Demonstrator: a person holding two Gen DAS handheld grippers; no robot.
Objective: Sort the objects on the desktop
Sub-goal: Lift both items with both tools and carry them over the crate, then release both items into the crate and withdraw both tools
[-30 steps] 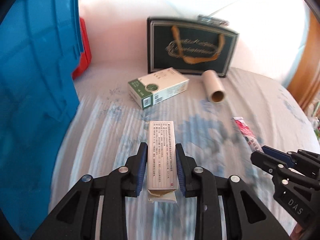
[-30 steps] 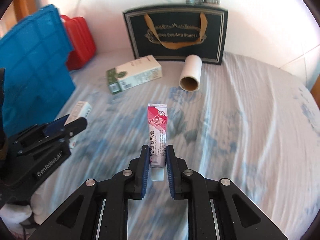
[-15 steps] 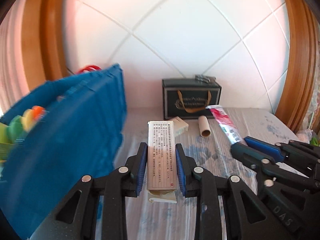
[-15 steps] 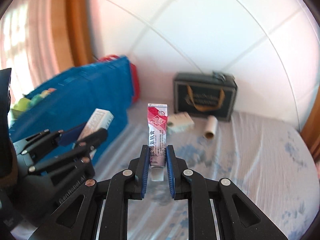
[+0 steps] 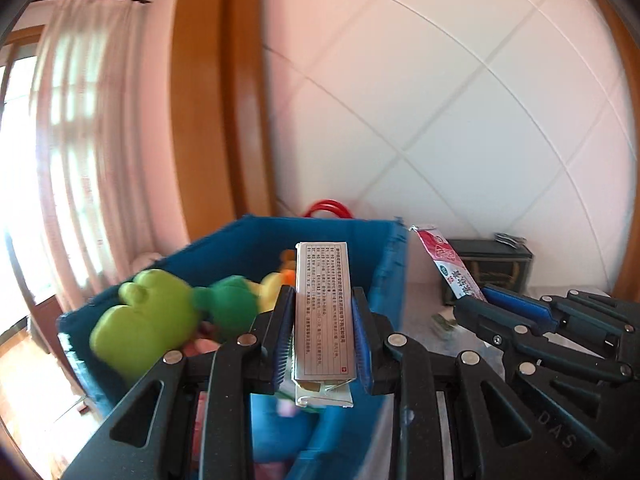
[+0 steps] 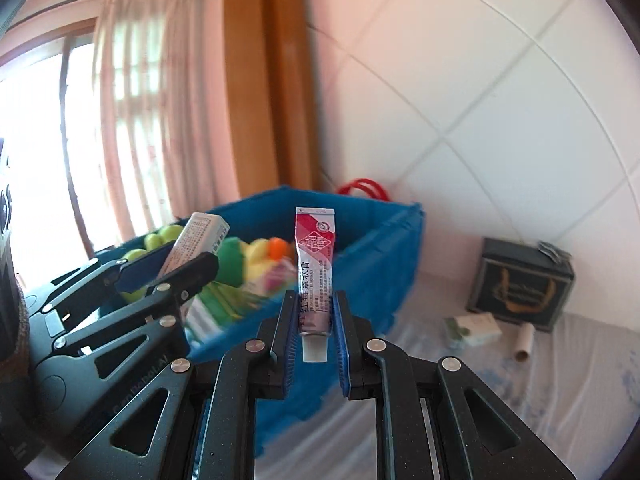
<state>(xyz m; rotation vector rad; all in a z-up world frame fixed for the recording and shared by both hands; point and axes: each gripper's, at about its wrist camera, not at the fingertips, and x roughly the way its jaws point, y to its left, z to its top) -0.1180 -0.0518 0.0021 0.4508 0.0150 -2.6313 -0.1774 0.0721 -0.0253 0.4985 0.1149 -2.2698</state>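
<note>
**Asker:** Holding what, and where?

**Describer:** Your left gripper point(image 5: 322, 344) is clamped on a slim printed medicine carton point(image 5: 323, 308), upright between the blue pads. Your right gripper point(image 6: 316, 340) is clamped on a red-and-white ointment tube point(image 6: 315, 268), cap toward you.

**Asker:** What changed?

**Describer:** A second ago both items hung low over the striped tablecloth point(image 6: 560, 380). Now you have swung left and lifted, and the blue bin point(image 5: 384, 248) sits right under the carton, with green and yellow toys point(image 5: 148, 320) inside. The tube seems to be above the bin's near rim, though motion blur makes that uncertain.

**Asker:** Meaning?

**Describer:** You are probably ready to drop the carton. A green-and-white box point(image 6: 474, 328) and a cardboard roll point(image 6: 525, 342) remain near the dark gift bag point(image 6: 522, 284).
</note>
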